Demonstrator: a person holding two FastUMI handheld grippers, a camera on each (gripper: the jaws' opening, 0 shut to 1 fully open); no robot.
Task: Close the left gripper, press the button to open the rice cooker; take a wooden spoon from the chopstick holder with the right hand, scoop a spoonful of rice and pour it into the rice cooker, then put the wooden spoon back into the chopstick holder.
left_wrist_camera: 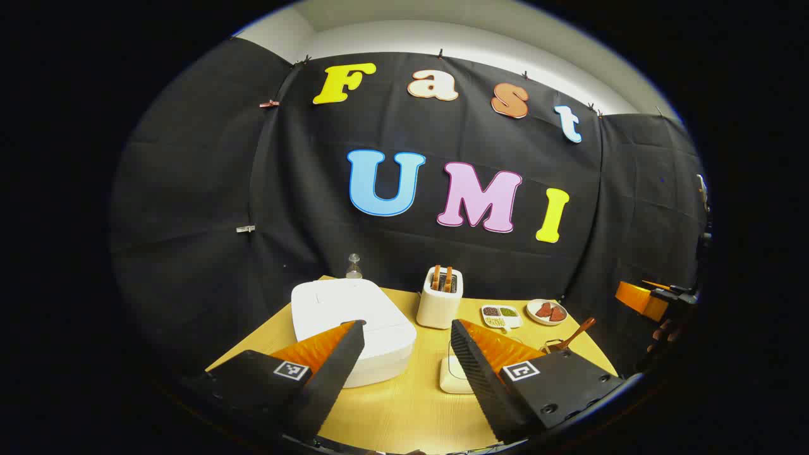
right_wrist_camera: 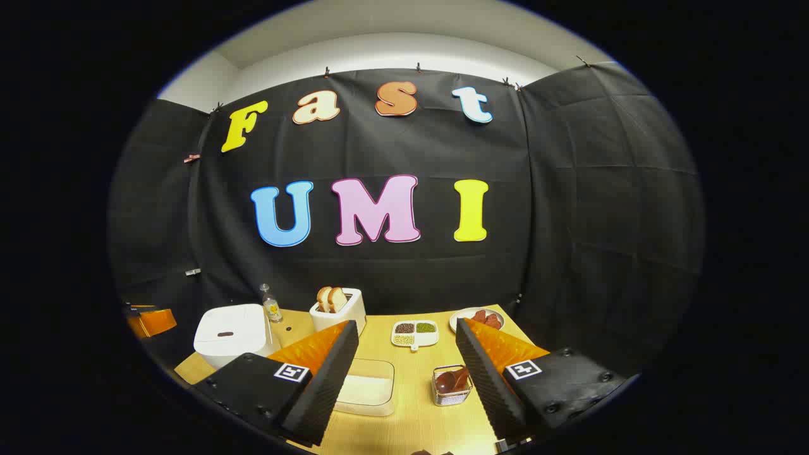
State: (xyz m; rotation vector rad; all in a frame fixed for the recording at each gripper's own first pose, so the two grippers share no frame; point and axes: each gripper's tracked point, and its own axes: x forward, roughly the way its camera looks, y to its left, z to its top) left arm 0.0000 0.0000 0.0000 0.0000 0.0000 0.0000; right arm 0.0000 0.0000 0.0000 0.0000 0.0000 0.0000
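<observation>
Hovering above the table [right_wrist_camera: 417, 404], both grippers stood wide open and held nothing: left gripper [left_wrist_camera: 407, 338], right gripper [right_wrist_camera: 406, 338]. The rice cooker [left_wrist_camera: 351, 316] sat lid down at the table's left, just ahead of the left gripper. The spoon [right_wrist_camera: 450, 379] stood in the wire holder [right_wrist_camera: 452, 388], near the right gripper's right finger. A rice tray [right_wrist_camera: 368, 387] lay between the right gripper's fingers, beside the holder. A toaster [right_wrist_camera: 341, 309] stood behind it.

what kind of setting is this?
Likely a mock kitchen tabletop inside a cloth-walled recording booth: a white rice cooker, a toaster holding bread and a divided dish of grains stand on a wooden table.
</observation>
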